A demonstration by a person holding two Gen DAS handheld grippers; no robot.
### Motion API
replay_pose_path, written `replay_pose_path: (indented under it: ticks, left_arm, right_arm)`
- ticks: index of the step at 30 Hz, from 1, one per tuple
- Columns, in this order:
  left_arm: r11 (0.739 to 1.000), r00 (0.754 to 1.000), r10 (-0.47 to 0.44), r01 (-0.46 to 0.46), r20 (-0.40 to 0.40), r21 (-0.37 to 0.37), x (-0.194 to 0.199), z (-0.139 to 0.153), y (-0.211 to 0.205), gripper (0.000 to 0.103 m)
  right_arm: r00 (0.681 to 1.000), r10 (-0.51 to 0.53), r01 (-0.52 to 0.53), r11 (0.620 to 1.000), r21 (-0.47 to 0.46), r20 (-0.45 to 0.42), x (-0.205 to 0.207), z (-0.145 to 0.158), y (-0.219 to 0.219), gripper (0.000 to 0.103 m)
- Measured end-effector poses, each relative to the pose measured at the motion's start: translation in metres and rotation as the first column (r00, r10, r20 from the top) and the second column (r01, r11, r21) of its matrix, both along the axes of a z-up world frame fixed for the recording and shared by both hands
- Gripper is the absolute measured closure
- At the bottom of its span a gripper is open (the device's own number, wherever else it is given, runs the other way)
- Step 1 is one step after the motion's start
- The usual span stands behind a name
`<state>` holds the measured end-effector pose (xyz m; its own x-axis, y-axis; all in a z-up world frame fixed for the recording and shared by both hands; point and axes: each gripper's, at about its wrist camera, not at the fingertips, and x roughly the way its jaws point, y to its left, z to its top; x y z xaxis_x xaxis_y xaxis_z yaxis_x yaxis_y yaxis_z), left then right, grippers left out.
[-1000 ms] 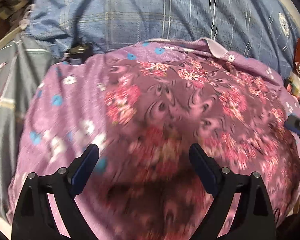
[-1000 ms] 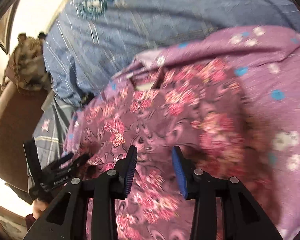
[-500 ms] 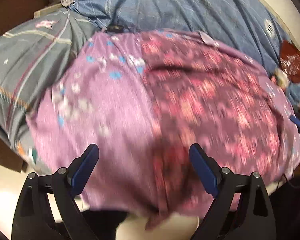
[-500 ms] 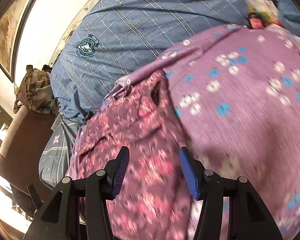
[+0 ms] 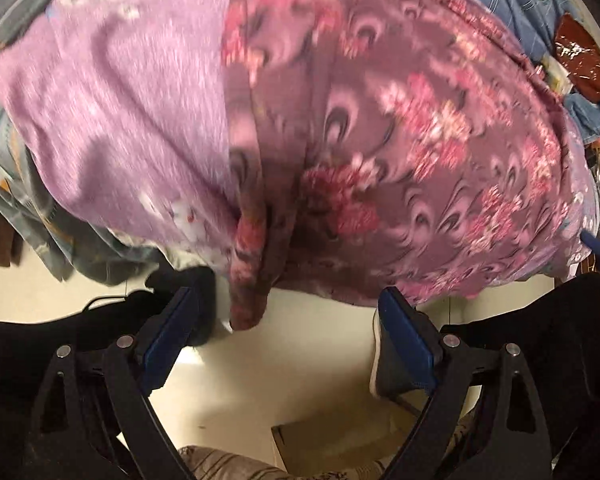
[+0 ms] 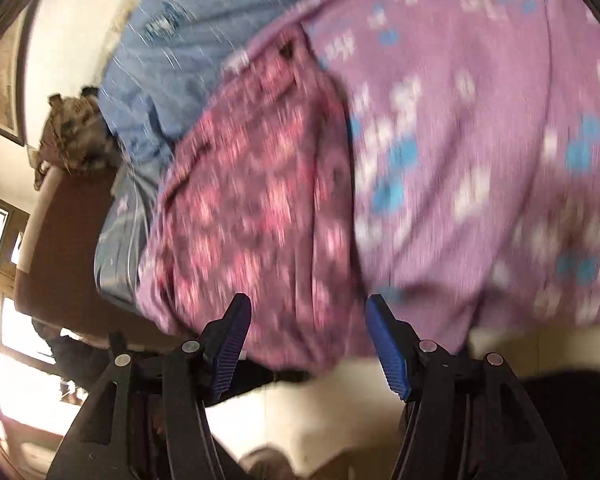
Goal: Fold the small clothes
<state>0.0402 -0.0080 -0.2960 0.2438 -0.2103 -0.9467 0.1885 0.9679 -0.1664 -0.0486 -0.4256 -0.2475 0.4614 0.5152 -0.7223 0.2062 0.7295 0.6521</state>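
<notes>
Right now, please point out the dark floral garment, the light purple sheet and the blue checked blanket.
dark floral garment (image 5: 400, 152): left wrist view, middle of its patterned cloth.
light purple sheet (image 5: 120, 100): left wrist view, plain area beside the garment.
blue checked blanket (image 6: 204, 40): right wrist view, bare part beyond the sheet.

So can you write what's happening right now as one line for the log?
step: reach for hem | left tool: open, empty | right tool: jaws just opening, empty | floral garment: flat on purple sheet, hem over bed edge

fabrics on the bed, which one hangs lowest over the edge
The dark floral garment; its tail dangles past the edge, unlike the lilac sheet and blue checked cover.
</notes>
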Motion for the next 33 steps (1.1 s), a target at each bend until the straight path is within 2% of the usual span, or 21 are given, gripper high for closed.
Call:
replay_pose_path:
  ticks: [2, 4, 10, 14, 19, 21, 23, 24, 25, 27, 33]
  left_arm:
    - [1.0, 1.0, -0.001, 0.001, 0.008, 0.002, 0.001, -0.002, 0.001, 0.012]
    - [1.0, 1.0, -0.001, 0.002, 0.021, -0.007, 0.003, -0.001, 0.001, 0.017]
    - [0.999, 0.999, -0.028, 0.029, 0.036, -0.032, 0.009, -0.005, -0.002, 0.028]
    - [0.998, 0.998, -0.037, 0.039, 0.049, -0.044, 0.013, -0.012, -0.003, 0.028]
    - [0.997, 0.998, -0.054, 0.056, 0.035, -0.06, 0.016, -0.026, -0.008, 0.028]
    - [0.996, 0.998, -0.058, 0.06, 0.033, -0.069, 0.017, -0.028, -0.005, 0.029]
    - [0.994, 0.998, -0.058, 0.06, 0.034, -0.087, 0.017, -0.03, -0.001, 0.054]
    - [0.994, 0.998, -0.062, 0.064, 0.03, -0.091, 0.016, -0.031, 0.001, 0.078]
    - [0.993, 0.997, -0.067, 0.069, 0.026, -0.092, 0.015, -0.03, 0.003, 0.092]
    - [0.99, 0.996, -0.082, 0.084, 0.022, -0.11, 0.011, -0.028, 0.006, 0.097]
    - [0.968, 0.981, -0.175, 0.187, 0.082, -0.168, -0.007, -0.003, 0.01, 0.099]
  right_arm:
    - [0.999, 0.031, -0.032, 0.999, -0.02, -0.036, -0.001, -0.005, 0.011, 0.04]
    - [0.997, 0.046, -0.049, 0.998, -0.043, -0.06, 0.0, -0.01, 0.02, 0.038]
    - [0.983, 0.04, -0.075, 0.979, -0.19, -0.181, 0.017, -0.036, 0.04, 0.037]
    - [0.982, 0.037, -0.084, 0.963, -0.255, -0.183, 0.033, -0.048, 0.048, 0.036]
    - [0.98, 0.061, -0.116, 0.949, -0.294, -0.188, 0.045, -0.063, 0.066, 0.034]
    - [0.984, 0.054, -0.106, 0.941, -0.32, -0.169, 0.047, -0.065, 0.072, 0.038]
    - [0.985, 0.062, -0.114, 0.934, -0.339, -0.161, 0.042, -0.063, 0.075, 0.057]
    - [0.985, 0.061, -0.115, 0.928, -0.353, -0.161, 0.038, -0.061, 0.076, 0.072]
    - [0.986, 0.059, -0.111, 0.932, -0.345, -0.158, 0.034, -0.058, 0.077, 0.083]
    - [0.987, 0.062, -0.106, 0.941, -0.321, -0.146, 0.026, -0.051, 0.08, 0.086]
    - [0.984, 0.122, -0.157, 0.94, -0.302, -0.132, 0.001, -0.013, 0.084, 0.087]
